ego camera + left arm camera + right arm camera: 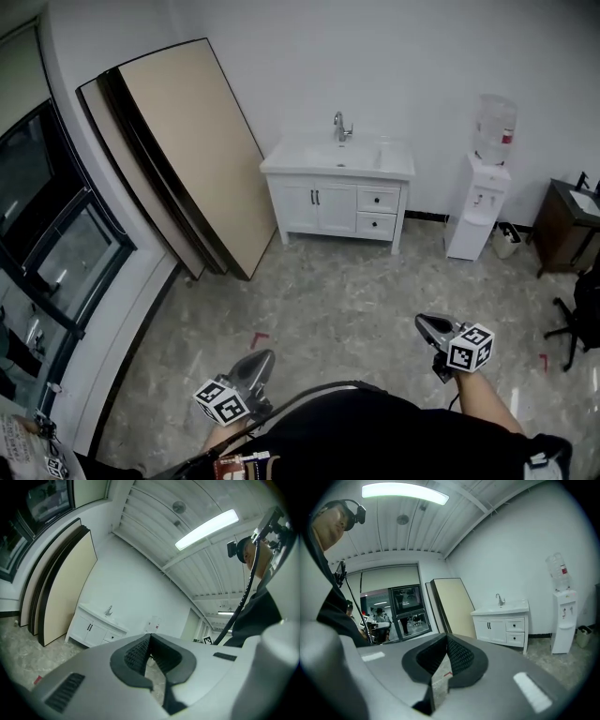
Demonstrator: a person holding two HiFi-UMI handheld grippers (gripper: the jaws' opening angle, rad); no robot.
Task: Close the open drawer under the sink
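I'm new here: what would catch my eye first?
Probably the white sink cabinet against the far wall, with a water dispenser to its right and big beige boards leaning at the left. Close by, at the bottom of the head view, the left gripper and right gripper each carry a marker cube.

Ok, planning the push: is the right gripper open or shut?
Shut: the right gripper has its jaws together at the tips, nothing between them.
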